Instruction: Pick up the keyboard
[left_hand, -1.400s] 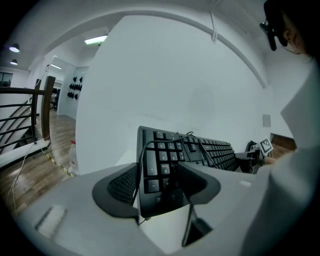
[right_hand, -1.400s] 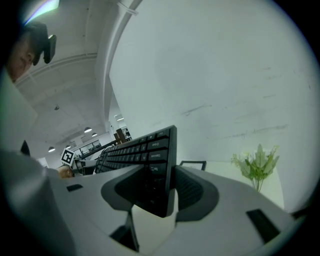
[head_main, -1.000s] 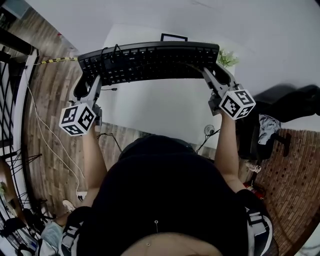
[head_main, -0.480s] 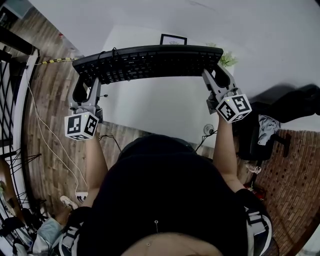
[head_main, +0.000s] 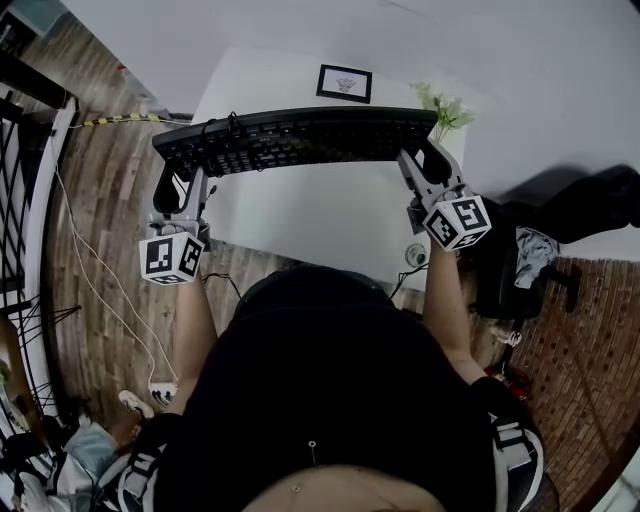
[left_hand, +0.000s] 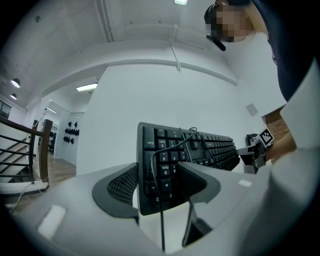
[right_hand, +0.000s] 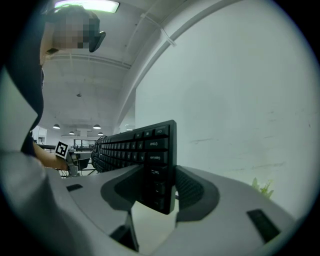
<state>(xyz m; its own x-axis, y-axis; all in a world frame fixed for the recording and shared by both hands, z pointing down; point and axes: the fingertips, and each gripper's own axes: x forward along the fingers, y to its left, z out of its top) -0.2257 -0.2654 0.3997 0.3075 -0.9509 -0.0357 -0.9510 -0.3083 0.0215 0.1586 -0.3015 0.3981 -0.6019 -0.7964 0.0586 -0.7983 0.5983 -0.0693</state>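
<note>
Both arms stretch forward from the body, the left forearm (head_main: 192, 320) and the right forearm (head_main: 441, 300) running up to their tools. The left gripper (head_main: 182, 180) and the right gripper (head_main: 424, 162) point about level, away from the person. Each is clamped on one end of the keyboard (head_main: 300, 135) — the left on the left end, the right on the right end — with one jaw against the key face and the other against the back.

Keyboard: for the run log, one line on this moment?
keyboard: held up | left gripper: shut on keyboard | right gripper: shut on keyboard
</note>
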